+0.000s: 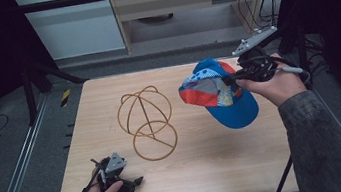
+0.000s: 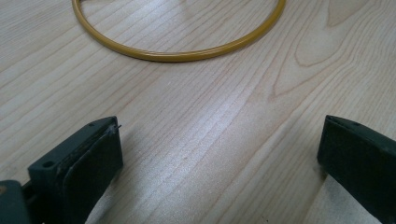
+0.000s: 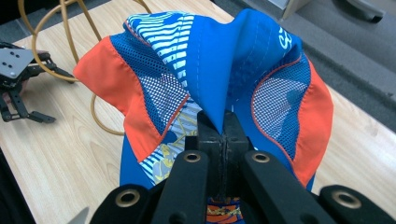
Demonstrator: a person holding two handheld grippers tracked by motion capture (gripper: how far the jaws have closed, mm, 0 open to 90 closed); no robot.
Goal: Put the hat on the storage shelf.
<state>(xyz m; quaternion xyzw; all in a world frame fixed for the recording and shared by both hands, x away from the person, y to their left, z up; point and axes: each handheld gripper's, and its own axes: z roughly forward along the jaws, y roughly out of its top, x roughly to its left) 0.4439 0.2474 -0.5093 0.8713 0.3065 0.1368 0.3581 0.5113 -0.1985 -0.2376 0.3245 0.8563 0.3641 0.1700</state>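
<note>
Cap (image 1: 219,94) hung above the surface (image 1: 208,166), right gripper (image 3: 223,128) clamped on its crown, likely bound for the wire stand (image 1: 146,122); left gripper (image 2: 219,154) rested apart, leaving room.

My work surface is a pale rectangular wooden table (image 1: 209,171) with visible grain. At its centre stands a golden wire stand (image 1: 146,122), its domed cage of hoops toward twelve o'clock and its flat round base ring lying on the wood toward six. At seven o'clock my left gripper (image 1: 119,176) rests low on the tabletop, jaws spread apart.
</note>
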